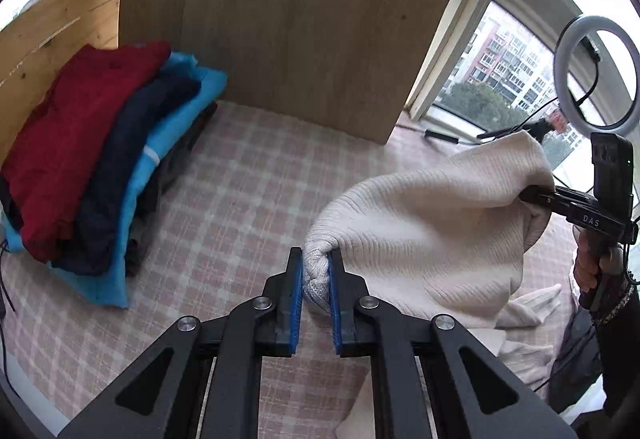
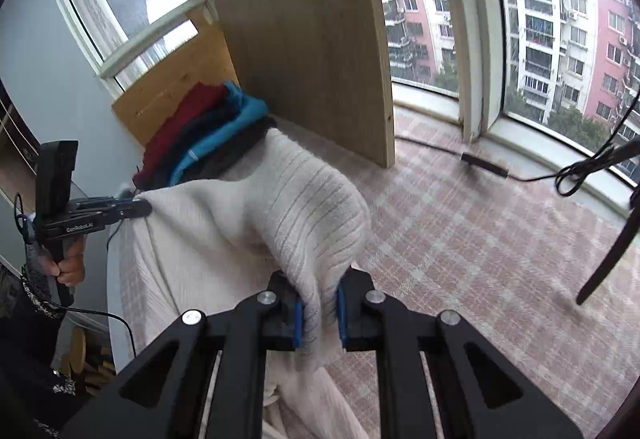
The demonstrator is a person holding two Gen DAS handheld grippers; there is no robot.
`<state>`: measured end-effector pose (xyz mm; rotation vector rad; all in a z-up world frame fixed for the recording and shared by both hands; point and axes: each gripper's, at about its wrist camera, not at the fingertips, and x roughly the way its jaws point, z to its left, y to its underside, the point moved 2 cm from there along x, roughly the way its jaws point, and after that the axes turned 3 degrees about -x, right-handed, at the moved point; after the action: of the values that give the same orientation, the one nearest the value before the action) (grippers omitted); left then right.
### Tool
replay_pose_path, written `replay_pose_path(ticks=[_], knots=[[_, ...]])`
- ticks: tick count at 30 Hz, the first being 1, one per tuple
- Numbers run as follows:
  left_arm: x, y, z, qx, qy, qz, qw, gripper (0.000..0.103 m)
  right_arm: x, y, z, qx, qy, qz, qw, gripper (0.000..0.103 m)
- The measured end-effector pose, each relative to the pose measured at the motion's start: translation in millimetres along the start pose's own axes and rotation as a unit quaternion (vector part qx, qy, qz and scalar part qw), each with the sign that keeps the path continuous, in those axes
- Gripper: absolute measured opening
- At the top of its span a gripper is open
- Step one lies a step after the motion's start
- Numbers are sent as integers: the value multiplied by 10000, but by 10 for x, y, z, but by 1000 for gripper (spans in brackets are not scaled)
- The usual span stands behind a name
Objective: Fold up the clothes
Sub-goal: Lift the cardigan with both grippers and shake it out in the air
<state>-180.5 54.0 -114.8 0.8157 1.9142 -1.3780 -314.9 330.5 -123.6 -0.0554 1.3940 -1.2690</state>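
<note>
Two grippers, left gripper, right gripper, pinching cream ribbed sweater, lifted

Checked cloth open between clothes stack and board

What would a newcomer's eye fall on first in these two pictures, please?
Most striking is the cream ribbed sweater, held up above the pink checked cloth with the left gripper and right gripper each clamped on a bunched edge. Next, the stack of folded clothes, red on top, against the wooden boards at far left.
</note>
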Motion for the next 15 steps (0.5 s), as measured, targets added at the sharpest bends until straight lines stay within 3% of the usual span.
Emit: replay_pose_path(ticks=[3,6,11,15], knots=[[-615,-308,-156,368,97,-689,9969,10,-883,-285,383,-343,484,-687,9959,10],[-1361,-623,-313,714,177,-1437,9869,10,-1673,-507,849,-650,857,-1263,9862,10],[-2583,-822,-629,1374,159,-2564,9566,10,-2611,-633,1675,-1121,1505,-1949,9627,10],[-3291,-781,-765,1818,183,-3108,9328,10,-3092,-573,2144,-1186,1675,-2179,9542,10]])
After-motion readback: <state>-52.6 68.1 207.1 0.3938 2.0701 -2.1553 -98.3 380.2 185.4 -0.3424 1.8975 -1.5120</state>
